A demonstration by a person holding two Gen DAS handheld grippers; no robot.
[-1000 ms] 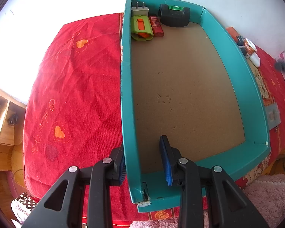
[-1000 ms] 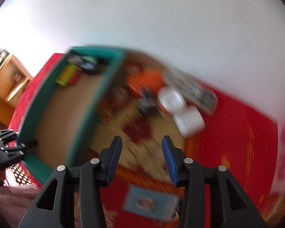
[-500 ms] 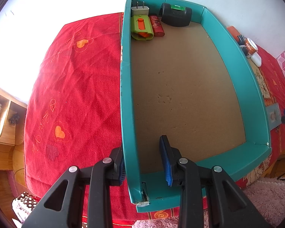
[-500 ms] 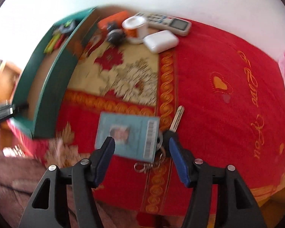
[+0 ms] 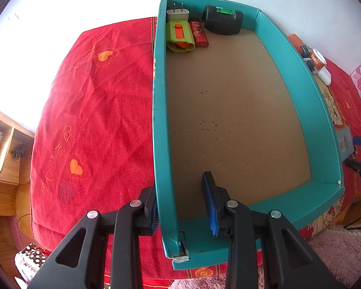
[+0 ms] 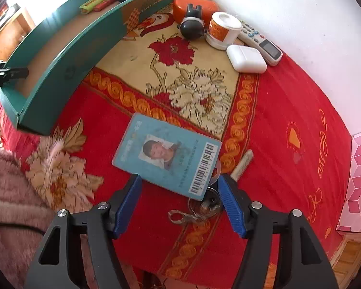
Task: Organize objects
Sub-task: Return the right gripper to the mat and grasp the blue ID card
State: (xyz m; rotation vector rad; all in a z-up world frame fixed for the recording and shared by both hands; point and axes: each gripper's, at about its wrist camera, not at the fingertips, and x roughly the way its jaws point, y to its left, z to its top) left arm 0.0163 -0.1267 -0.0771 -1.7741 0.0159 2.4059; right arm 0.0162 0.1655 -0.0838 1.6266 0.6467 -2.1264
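My left gripper [image 5: 180, 187] straddles the near left wall of the teal box [image 5: 160, 120], one pad outside and one inside, shut on that wall. At the box's far end lie a white plug [image 5: 177, 12], a green and orange holder [image 5: 179, 36], a red lighter [image 5: 199, 33] and a black level [image 5: 222, 22]. My right gripper [image 6: 179, 178] points down over a blue ID card [image 6: 166, 154] that lies flat on the red cloth with a key ring [image 6: 199, 207]. Its jaws are opening; the card's near corner lies between the fingertips, untouched.
Right of the box stand an orange case [image 6: 195, 4], a black round gadget [image 6: 192, 27], a white jar [image 6: 222, 30], a white earbud case [image 6: 246, 59] and a remote [image 6: 262, 41]. A pink patterned box [image 6: 358, 180] is at the far right, a fluffy pink cloth [image 6: 9, 180] at the near left.
The right gripper swung from the cluttered far side to the ID card, sank close over it, and its jaws spread wider. The left gripper and the box stayed still.
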